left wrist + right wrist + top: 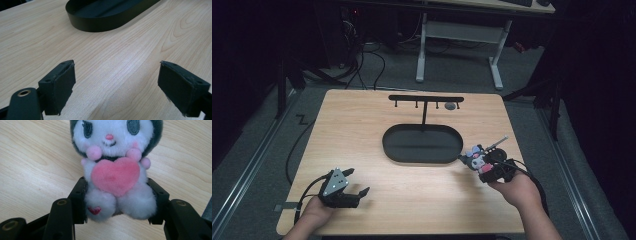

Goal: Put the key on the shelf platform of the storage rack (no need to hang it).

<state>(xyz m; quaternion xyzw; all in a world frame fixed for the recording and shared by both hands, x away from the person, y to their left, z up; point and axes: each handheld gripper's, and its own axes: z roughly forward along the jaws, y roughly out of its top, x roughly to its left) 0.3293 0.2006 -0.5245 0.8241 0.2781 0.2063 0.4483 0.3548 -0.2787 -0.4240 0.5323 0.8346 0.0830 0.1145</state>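
Observation:
A small plush toy [476,159] with a white face, dark hood and pink heart [115,175] hangs a little above the wooden table [362,130], right of a black oval tray [387,145]. My right gripper [479,164] is shut on the toy's lower body, and both pads [80,195] press into its sides in the right gripper view. A thin grey piece [498,142] sticks out behind the toy. My left gripper [358,181] rests near the table's front left. Its jaws stand open [117,85] over bare wood, pointing toward the tray [100,23].
A black T-shaped stand [426,98] with several small hooks rises from the tray's far side, and a small grey object [450,106] hangs from one hook at the right. Beyond the table, a white desk frame [459,35] and cables lie on the floor.

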